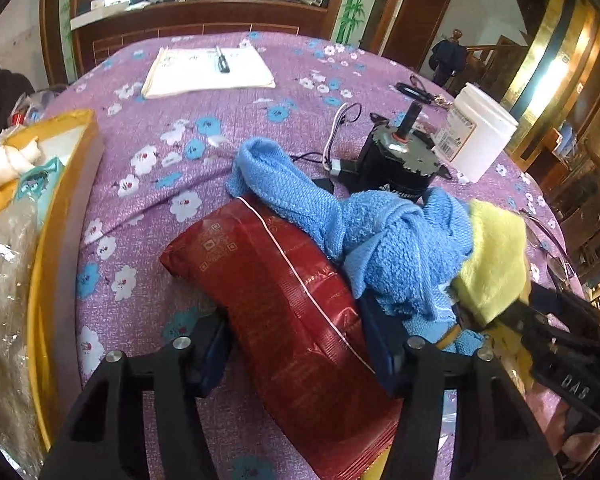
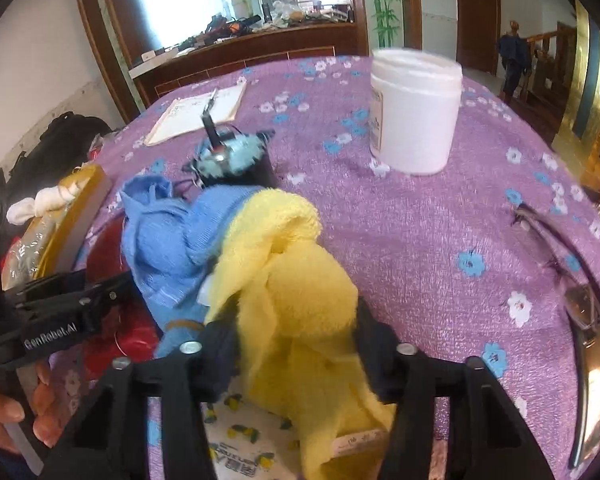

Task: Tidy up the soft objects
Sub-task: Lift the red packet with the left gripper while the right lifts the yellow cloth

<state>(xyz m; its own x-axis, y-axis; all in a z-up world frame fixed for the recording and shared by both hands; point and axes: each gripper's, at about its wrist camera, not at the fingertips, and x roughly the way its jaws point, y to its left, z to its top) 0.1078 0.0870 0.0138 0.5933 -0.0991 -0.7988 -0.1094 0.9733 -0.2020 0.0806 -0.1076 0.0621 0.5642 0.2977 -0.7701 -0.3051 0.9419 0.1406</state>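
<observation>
A red soft pack (image 1: 292,296) lies on the purple flowered table between the fingers of my left gripper (image 1: 300,344), which close on its sides. A blue towel (image 1: 380,236) is bunched against the pack's far right side; it also shows in the right wrist view (image 2: 168,236). A yellow towel (image 2: 296,292) sits between the fingers of my right gripper (image 2: 296,344), which are shut on it. The yellow towel (image 1: 496,264) and the right gripper's body show at the right of the left wrist view.
A yellow-rimmed box (image 1: 60,216) with soft items stands at the left. A black motor (image 1: 400,160) with wires, a white jar (image 2: 416,112), a notepad with a pen (image 1: 208,68), eyeglasses (image 2: 580,280) and a printed pack (image 2: 240,448) under the yellow towel lie on the table.
</observation>
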